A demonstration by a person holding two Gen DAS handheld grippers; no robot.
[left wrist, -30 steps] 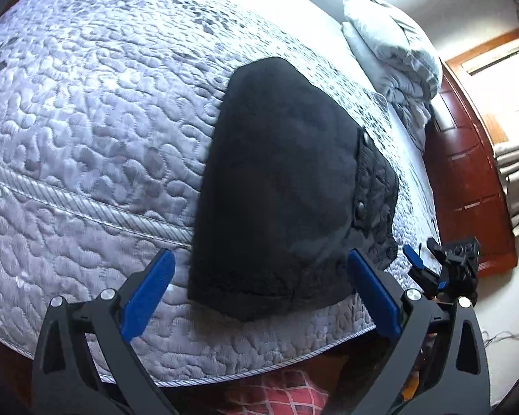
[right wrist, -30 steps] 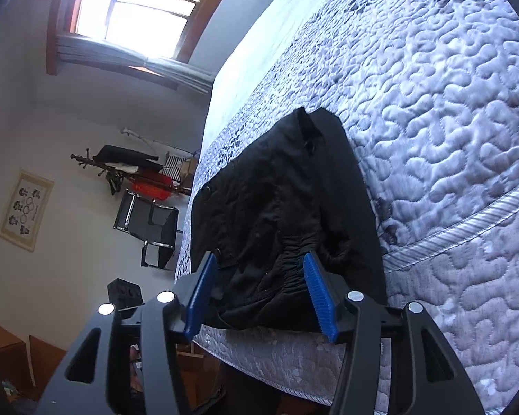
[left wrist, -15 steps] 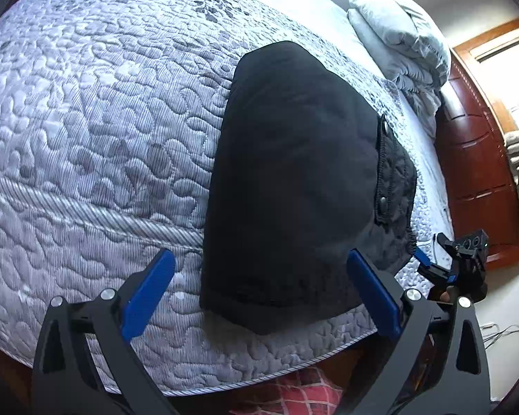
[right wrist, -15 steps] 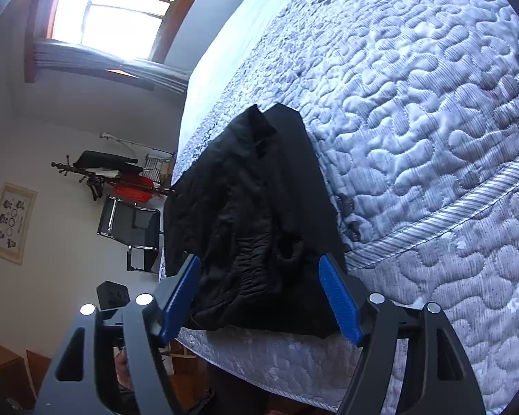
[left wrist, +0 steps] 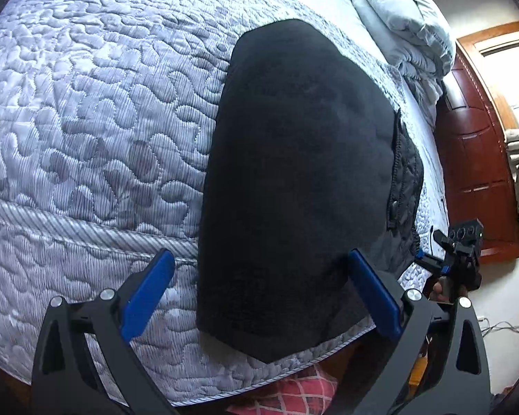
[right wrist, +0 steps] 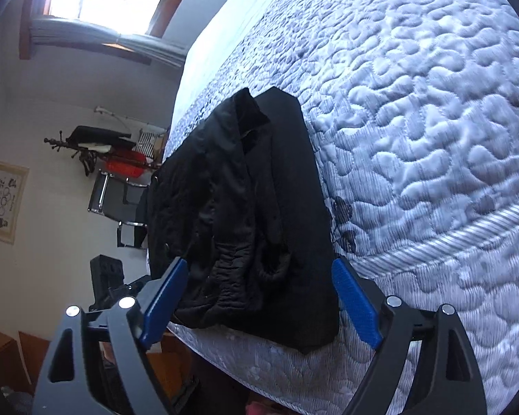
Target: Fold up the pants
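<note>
The pants (left wrist: pixel 294 186) lie folded into a compact stack near the bed's (left wrist: pixel 86 110) 6 o'clock edge. Both hand-held grippers, left (left wrist: pixel 259 297) and right (right wrist: pixel 259 301), hang spread wide, empty. Folding looks finished; only smoothing remains.

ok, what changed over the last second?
The right gripper opened from a narrower gap to wide, straddling the waistband end of the pants. The left gripper moved in slightly; the pants fill more of its view. Unchanged: left gripper open, pants folded on the bed, nothing gripped.
</note>
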